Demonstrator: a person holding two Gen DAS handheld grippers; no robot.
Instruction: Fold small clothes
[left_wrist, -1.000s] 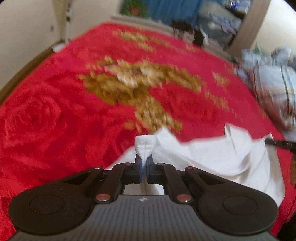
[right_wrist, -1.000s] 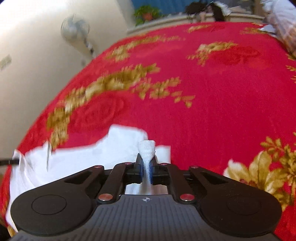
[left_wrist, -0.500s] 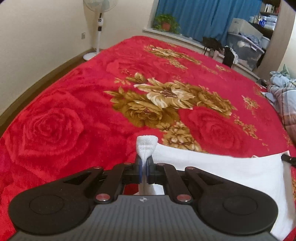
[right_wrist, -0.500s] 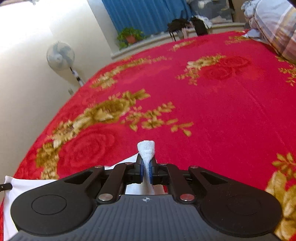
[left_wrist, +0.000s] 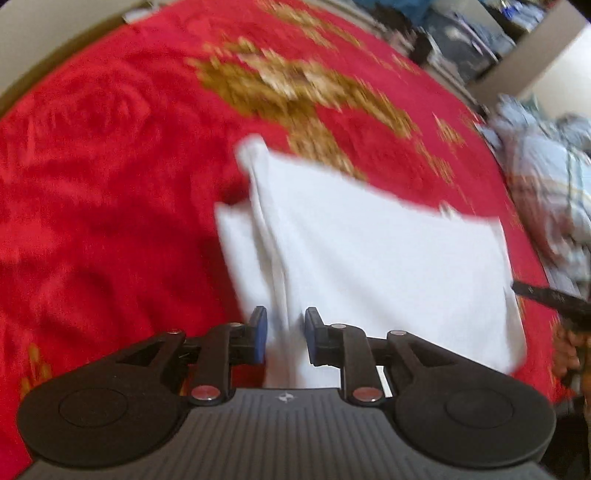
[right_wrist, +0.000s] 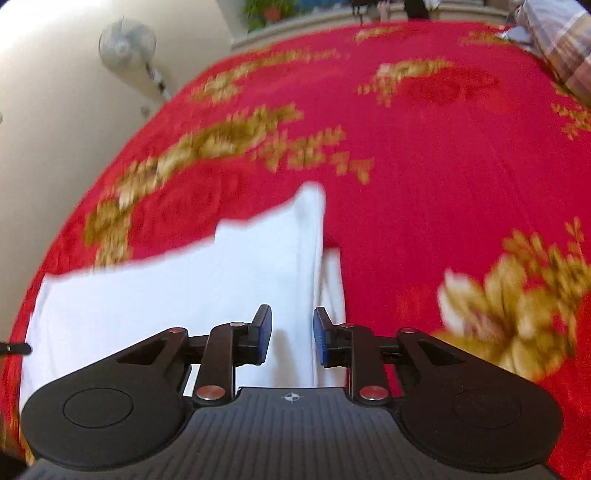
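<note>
A white garment (left_wrist: 376, 258) lies spread on the red flowered blanket (left_wrist: 92, 184), with one layer folded over another along its left edge. My left gripper (left_wrist: 285, 332) is open just above the garment's near left edge, holding nothing. In the right wrist view the same garment (right_wrist: 184, 288) lies flat, and my right gripper (right_wrist: 292, 338) is open over its near right edge. The tip of the right gripper shows at the right edge of the left wrist view (left_wrist: 550, 295). Both views are blurred.
The red blanket (right_wrist: 443, 166) covers a wide bed. A pile of plaid and blue bedding (left_wrist: 546, 173) lies at the right. A standing fan (right_wrist: 127, 46) stands by the cream wall. Storage boxes and clutter (left_wrist: 461, 44) sit beyond the far edge.
Both grippers were shut on the garment's corners and holding it up. Both have opened and let go, and the garment now lies flat on the blanket.
</note>
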